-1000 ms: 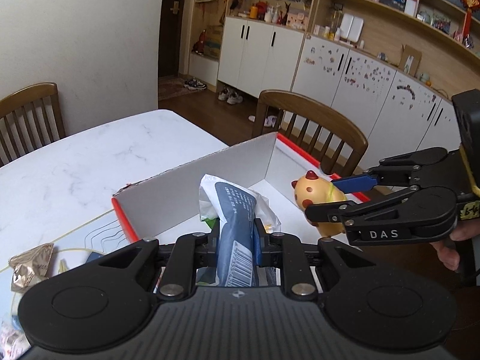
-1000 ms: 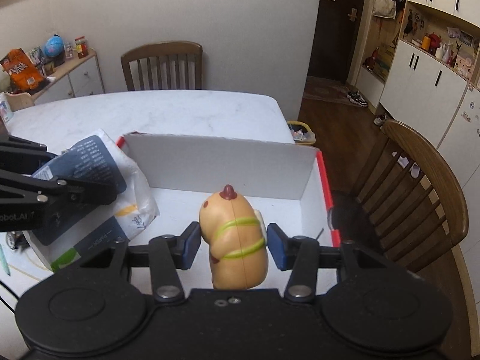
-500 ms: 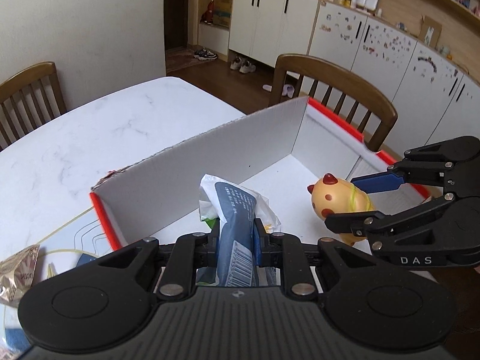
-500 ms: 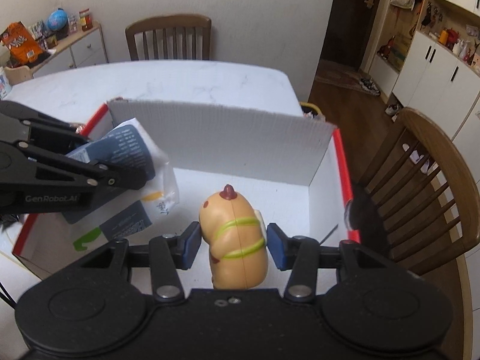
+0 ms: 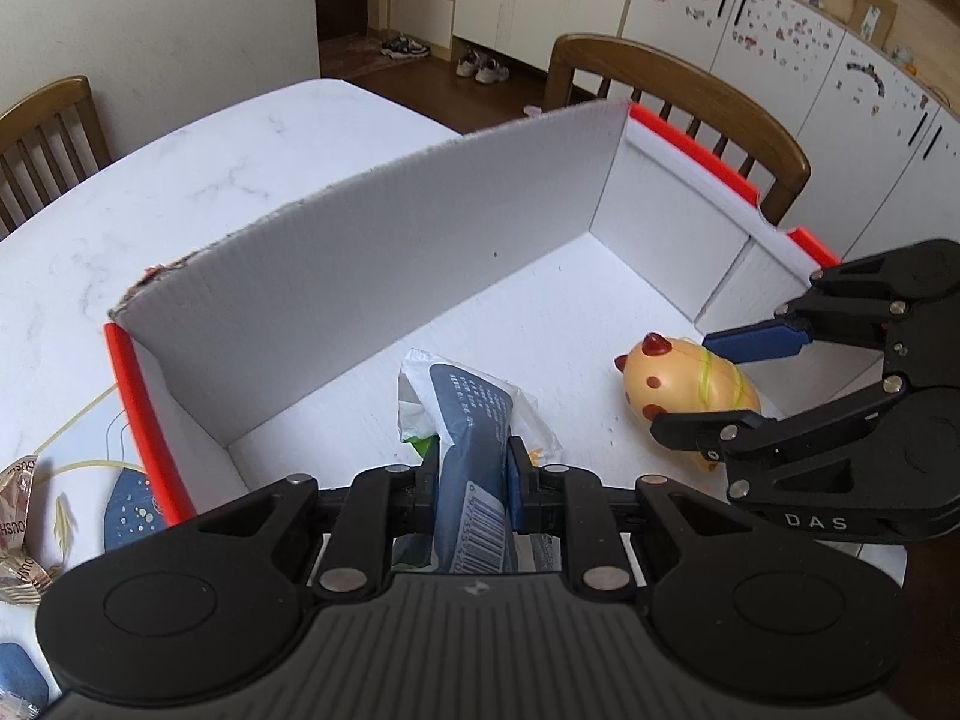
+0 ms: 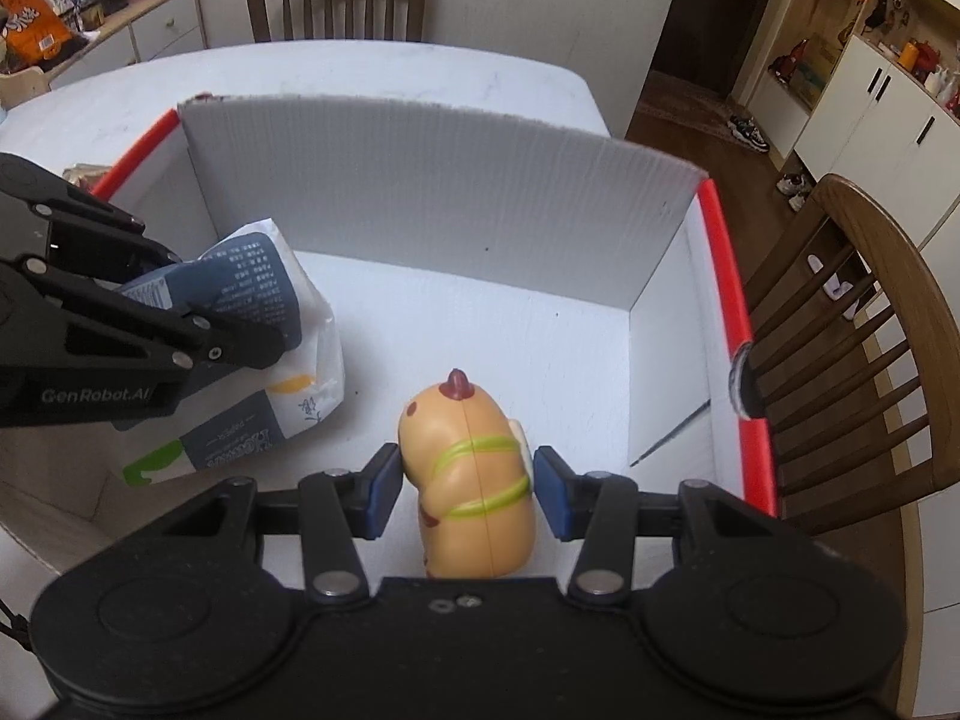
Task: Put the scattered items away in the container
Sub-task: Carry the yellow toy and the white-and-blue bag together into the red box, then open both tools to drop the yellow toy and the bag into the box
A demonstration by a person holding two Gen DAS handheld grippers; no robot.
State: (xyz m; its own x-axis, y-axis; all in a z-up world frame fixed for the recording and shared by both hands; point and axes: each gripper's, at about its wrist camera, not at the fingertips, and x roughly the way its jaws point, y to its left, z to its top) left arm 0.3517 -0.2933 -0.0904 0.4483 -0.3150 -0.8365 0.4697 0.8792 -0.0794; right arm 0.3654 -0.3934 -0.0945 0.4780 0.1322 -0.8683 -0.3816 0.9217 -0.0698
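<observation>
A white box (image 5: 372, 252) (image 6: 444, 192) with red edges stands open on the marble table. My left gripper (image 5: 471, 474) (image 6: 240, 336) is shut on a blue and white packet (image 5: 471, 420) (image 6: 264, 288), held low inside the box on its left side. My right gripper (image 6: 467, 480) (image 5: 720, 378) is shut on a yellow chick toy (image 6: 474, 468) (image 5: 690, 384) with green bands, its blue pads pressed on both flanks, down inside the box's right half just above the floor.
A wooden chair (image 6: 864, 324) (image 5: 678, 90) stands close behind the box's right wall. Gold snack wrappers (image 5: 18, 516) and a printed mat (image 5: 78, 468) lie on the table left of the box. Another chair (image 6: 336, 0) stands at the far end of the table (image 5: 180, 180).
Both grippers have sunk from above the box rim down into the box, each with its item still held. The box walls now rise around them.
</observation>
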